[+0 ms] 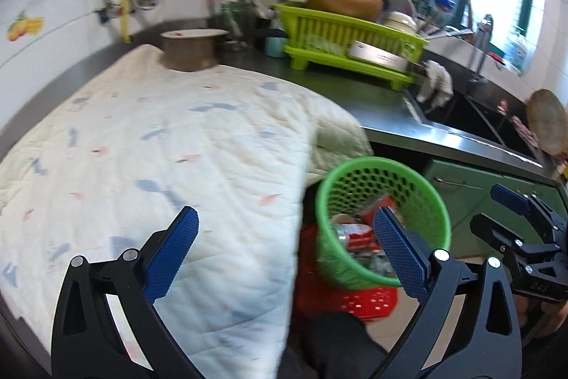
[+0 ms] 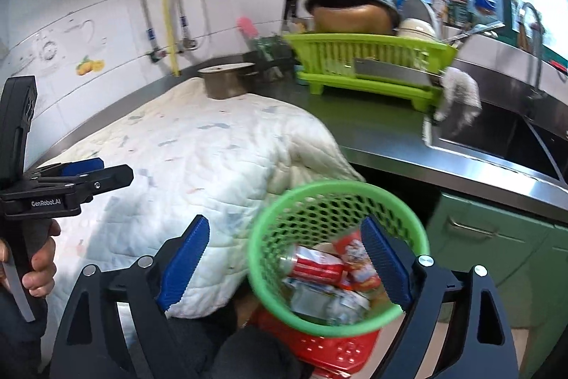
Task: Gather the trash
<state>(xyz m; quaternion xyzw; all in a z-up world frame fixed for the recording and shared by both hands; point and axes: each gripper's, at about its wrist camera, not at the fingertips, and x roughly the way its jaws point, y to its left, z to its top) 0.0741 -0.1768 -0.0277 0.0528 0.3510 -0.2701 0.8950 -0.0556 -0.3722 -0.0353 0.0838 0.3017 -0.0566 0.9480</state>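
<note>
A green mesh bin [image 1: 415,201] stands on a red crate [image 1: 348,302] below the counter edge; it also shows in the right wrist view [image 2: 269,222]. Inside lie a red can [image 2: 316,267], a red wrapper [image 2: 355,263] and crumpled clear plastic [image 2: 330,302]. My left gripper [image 1: 284,256] is open and empty, above the quilt edge and the bin. My right gripper [image 2: 284,260] is open and empty, just above the bin's rim. Each gripper shows in the other's view, the right one [image 1: 514,219] and the left one [image 2: 81,176].
A white quilted cloth [image 1: 159,158] covers the counter's left part. A metal pot [image 1: 191,50] stands at its far end. A lime dish rack [image 1: 351,45] with bowls stands by the sink [image 1: 472,119]. Green cabinet doors [image 2: 497,237] are below.
</note>
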